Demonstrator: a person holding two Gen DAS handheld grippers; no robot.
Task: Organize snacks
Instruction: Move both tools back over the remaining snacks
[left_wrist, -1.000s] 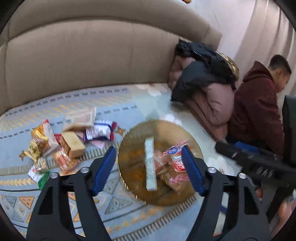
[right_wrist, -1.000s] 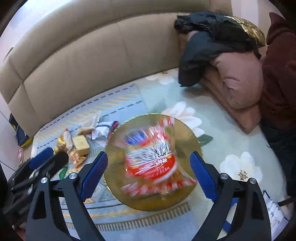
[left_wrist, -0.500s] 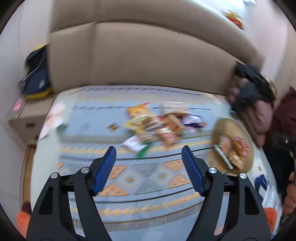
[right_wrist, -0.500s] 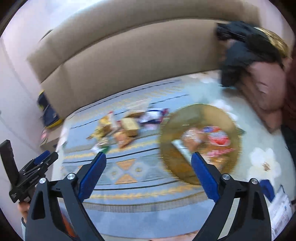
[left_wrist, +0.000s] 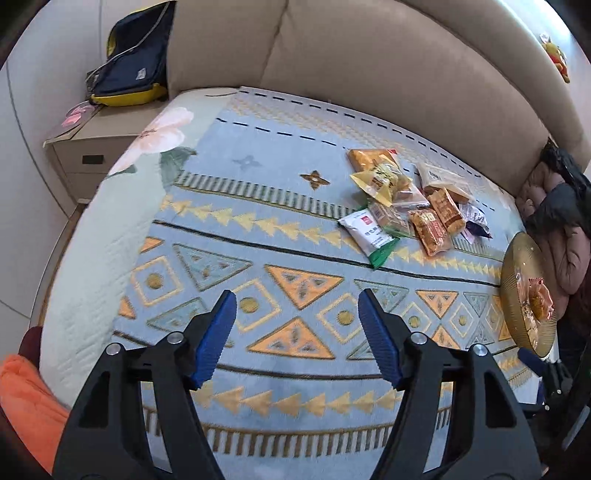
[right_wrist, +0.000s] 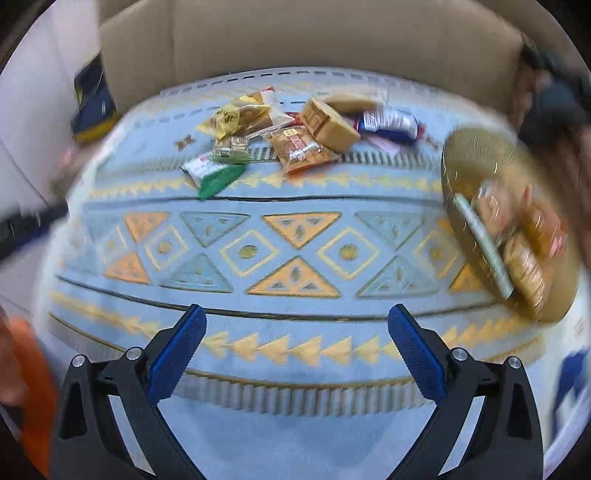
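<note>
1. Left wrist view: the left gripper (left_wrist: 297, 332) hangs over the bare patterned blanket (left_wrist: 258, 229), its jaws parted with nothing between them, having just been closing a little. Taking the gold plate (left_wrist: 511, 280) at the right edge as landmark, the pile of loose snacks (left_wrist: 410, 206) lies up and to the left of it, well apart from the blue pads. The white packet with a green end (left_wrist: 369, 236) is the pile's nearest member to the gripper. A few wrapped snacks already rest on the plate.

2. Right wrist view: the picture is blurred by motion. The right gripper (right_wrist: 295, 350) stands released at its widest, its jaws having just been opening, and holds nothing. Here the gold plate (right_wrist: 476, 158) sits to the right, bearing a long pale stick pack (right_wrist: 484, 243) and several red and orange packets. The snack pile (right_wrist: 288, 133) lies to the left of the plate, at the far side of the blanket.

3. Step in hand, as a judgement: both grippers are empty and between deliveries, heading for the next snack to fetch.

4. The next move probably calls for reaching on to the pile, lowering over one packet at its near edge, such as the white one, and closing on it alone without dragging its neighbours, then carrying it to the plate.
</note>
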